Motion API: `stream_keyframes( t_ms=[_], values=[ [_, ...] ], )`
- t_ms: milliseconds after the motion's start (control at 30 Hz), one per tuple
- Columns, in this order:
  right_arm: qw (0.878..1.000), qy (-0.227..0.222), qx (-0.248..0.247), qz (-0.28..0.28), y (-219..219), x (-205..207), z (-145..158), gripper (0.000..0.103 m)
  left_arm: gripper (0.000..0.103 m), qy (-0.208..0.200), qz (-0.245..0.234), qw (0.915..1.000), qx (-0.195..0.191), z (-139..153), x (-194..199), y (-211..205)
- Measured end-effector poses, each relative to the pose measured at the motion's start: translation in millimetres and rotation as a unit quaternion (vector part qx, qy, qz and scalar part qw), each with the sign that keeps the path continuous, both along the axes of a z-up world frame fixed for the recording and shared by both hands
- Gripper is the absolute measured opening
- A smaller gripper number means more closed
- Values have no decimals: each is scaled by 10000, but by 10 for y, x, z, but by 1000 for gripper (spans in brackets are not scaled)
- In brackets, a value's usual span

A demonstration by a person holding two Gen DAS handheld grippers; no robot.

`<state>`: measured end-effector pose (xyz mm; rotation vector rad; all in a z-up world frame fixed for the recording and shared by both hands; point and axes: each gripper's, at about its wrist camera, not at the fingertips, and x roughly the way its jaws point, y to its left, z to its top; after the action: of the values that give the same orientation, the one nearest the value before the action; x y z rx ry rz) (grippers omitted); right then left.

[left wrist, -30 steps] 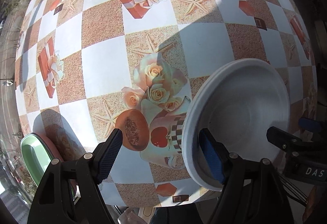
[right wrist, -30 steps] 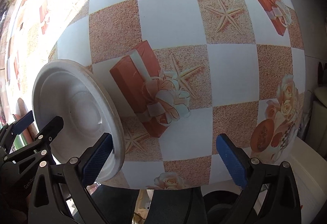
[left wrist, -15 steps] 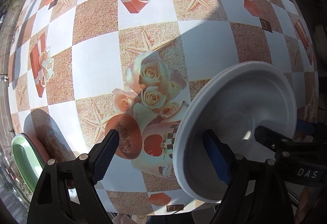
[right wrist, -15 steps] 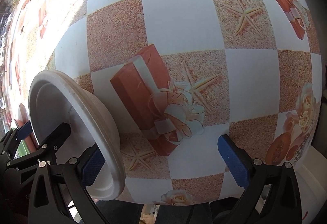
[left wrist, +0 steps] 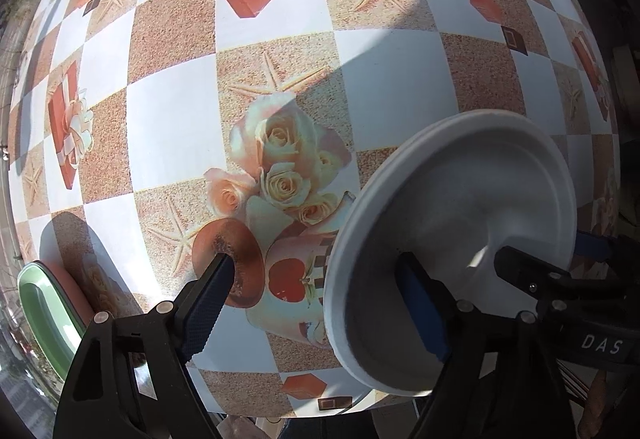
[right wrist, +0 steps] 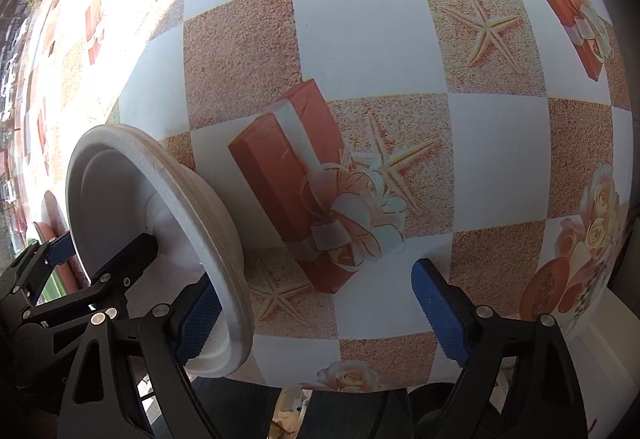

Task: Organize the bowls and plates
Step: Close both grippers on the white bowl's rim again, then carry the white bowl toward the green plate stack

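Observation:
A white plate [left wrist: 472,223] stands tilted on its edge near the table's front, its hollow side facing my left gripper. My left gripper [left wrist: 314,299] is open wide and straddles the plate's left rim, with its right finger inside the hollow. My right gripper [right wrist: 318,315] is also open wide. Its left finger [right wrist: 196,315] lies inside the same white plate [right wrist: 120,199], and its right finger is clear of it. Neither gripper pinches the plate. How the plate is held up is not clear.
The table [left wrist: 392,79] wears a chequered cloth printed with gift boxes, starfish and roses. A green plate [left wrist: 40,311] and a reddish one [left wrist: 68,287] stand at the left front edge, also seen small in the right wrist view. The front edge is close below both grippers.
The white plate has tipped up more steeply on its edge and fills more of both views. Both grippers have come closer to it and stayed open.

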<state>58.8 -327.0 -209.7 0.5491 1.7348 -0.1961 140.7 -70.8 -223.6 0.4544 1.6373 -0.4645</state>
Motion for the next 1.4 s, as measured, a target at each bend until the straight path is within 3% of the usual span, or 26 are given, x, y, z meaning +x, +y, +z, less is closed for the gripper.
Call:
stream_keyframes(
  t_ms=[33, 100, 133, 167, 300, 833, 1400],
  values=[
    [9999, -52, 84, 21, 16, 3, 32, 74, 70, 58, -36, 9999, -76, 17, -23, -38],
    [9991, -136, 399, -13, 62, 15, 55, 39, 55, 114, -198, 9996, -181, 48, -61, -115],
    [9980, -115, 614, -74, 87, 18, 36, 32, 44, 174, -274, 9992, -242, 55, -71, -148],
    [9973, -38, 720, -101, 121, 18, 9, 23, 40, 251, -333, 9987, -287, 57, -78, -178],
    [9983, 36, 576, -25, 221, 2, 27, 23, 39, 357, -524, 9978, -211, 42, -95, -210],
    [9981, 261, 433, 358, 727, 107, -17, 24, 40, 449, -371, 9981, -178, -67, -222, 122],
    [9983, 220, 481, 252, 583, 35, -40, 24, 40, 335, -503, 9981, -153, 28, -343, 130]
  ],
)
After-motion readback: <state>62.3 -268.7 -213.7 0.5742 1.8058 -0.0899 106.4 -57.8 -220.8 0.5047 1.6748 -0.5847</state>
